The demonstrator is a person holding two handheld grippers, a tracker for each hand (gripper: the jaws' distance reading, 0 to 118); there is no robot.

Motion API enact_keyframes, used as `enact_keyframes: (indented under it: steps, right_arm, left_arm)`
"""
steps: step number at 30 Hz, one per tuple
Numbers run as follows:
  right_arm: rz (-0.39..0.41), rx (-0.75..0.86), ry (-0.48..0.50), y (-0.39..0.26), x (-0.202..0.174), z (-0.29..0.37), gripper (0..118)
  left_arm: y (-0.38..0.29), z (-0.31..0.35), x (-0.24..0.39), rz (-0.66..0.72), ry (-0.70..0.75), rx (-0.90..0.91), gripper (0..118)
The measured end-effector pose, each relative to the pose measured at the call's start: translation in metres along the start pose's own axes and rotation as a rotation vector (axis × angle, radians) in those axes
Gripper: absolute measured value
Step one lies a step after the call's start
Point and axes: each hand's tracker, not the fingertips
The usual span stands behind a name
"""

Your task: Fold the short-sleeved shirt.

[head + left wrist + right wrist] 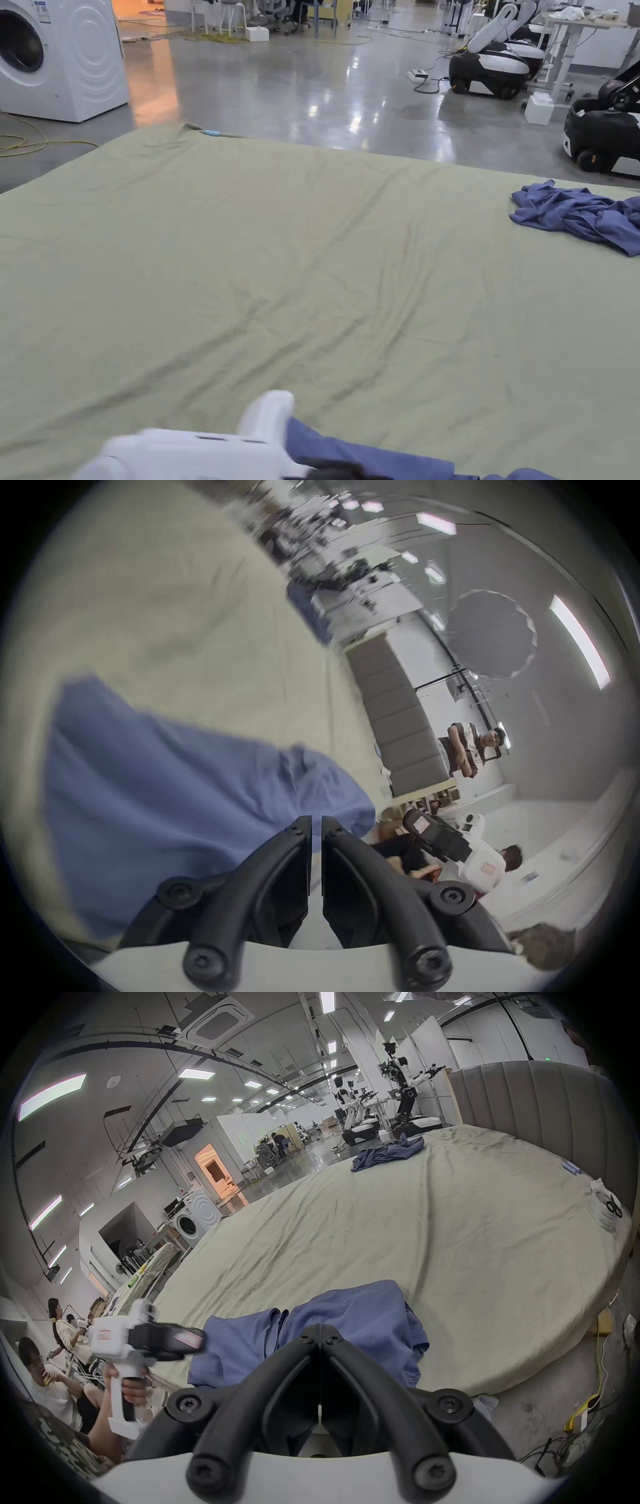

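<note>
While the soft blue shirt (311, 1342) lies rumpled on matte green sheet (381, 1234), both black tongs (320, 1333) sit closed, empty.

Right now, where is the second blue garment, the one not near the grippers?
The far blue garment lies crumpled at the sheet's far right edge in the head view, near the floor robots; the right gripper view shows it at the bed's far end.

Green bedsheet (250, 262), second blue garment (581, 212) (crumpled, far right), washing machine (59, 56), padded headboard (540, 1106)
</note>
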Motion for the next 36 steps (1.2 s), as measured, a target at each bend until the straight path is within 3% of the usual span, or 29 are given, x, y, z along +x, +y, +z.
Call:
enact_keyframes:
  steps: [2, 3, 4, 5, 10, 12, 15, 18, 21, 22, 23, 24, 25, 27, 28, 36]
  right_arm:
    - [0.006, -0.006, -0.005, 0.001, -0.002, -0.003, 2]
    - [0.009, -0.01, -0.007, 0.0, -0.003, -0.005, 2]
    - [0.012, -0.015, -0.007, 0.0, -0.004, -0.006, 2]
    - [0.015, -0.019, -0.004, -0.001, -0.006, -0.008, 2]
    - [0.022, -0.048, 0.019, -0.003, -0.014, -0.015, 2]
    - [0.037, -0.057, 0.015, -0.003, -0.018, -0.017, 2]
    - [0.049, -0.064, 0.013, -0.002, -0.021, -0.017, 2]
    - [0.047, -0.066, 0.017, 0.0, -0.021, -0.018, 2]
    - [0.048, -0.06, 0.013, 0.0, -0.023, -0.018, 2]
    - [0.048, -0.059, 0.013, -0.001, -0.023, -0.018, 2]
    - [0.048, -0.06, 0.015, -0.001, -0.023, -0.017, 2]
    - [0.047, -0.061, 0.018, -0.001, -0.023, -0.017, 2]
    - [0.048, -0.063, 0.019, -0.001, -0.022, -0.016, 2]
    - [0.051, -0.063, 0.014, 0.0, -0.022, -0.016, 2]
    - [0.053, -0.06, 0.007, 0.001, -0.022, -0.016, 2]
    - [0.038, -0.029, -0.003, 0.003, -0.017, -0.008, 2]
  left_arm:
    - [0.009, 0.038, -0.019, -0.04, 0.059, 0.078, 13]
    - [0.01, 0.052, -0.031, 0.007, 0.125, 0.121, 40]
    - [0.011, 0.062, -0.044, 0.049, 0.172, 0.155, 87]
    - [0.01, 0.069, -0.058, 0.107, 0.221, 0.17, 118]
    - [-0.004, 0.059, -0.115, 0.416, -0.003, 0.094, 118]
    - [-0.013, 0.033, -0.128, 0.449, -0.025, 0.026, 118]
    - [-0.01, 0.014, -0.108, 0.274, -0.081, 0.097, 118]
    - [-0.004, -0.026, -0.097, 0.197, -0.043, -0.089, 118]
    - [-0.001, -0.049, -0.074, 0.029, 0.039, -0.15, 118]
    - [0.001, -0.05, -0.07, 0.048, 0.04, -0.153, 113]
    - [0.005, -0.048, -0.07, 0.078, 0.057, -0.151, 88]
    - [0.007, -0.044, -0.075, 0.13, 0.097, -0.147, 49]
    - [0.01, -0.044, -0.084, 0.228, 0.132, -0.142, 20]
    - [0.008, -0.04, -0.106, 0.394, 0.023, -0.14, 20]
    - [0.004, -0.038, -0.11, 0.412, -0.002, -0.131, 20]
    - [0.013, 0.036, -0.079, 0.295, 0.107, -0.072, 20]
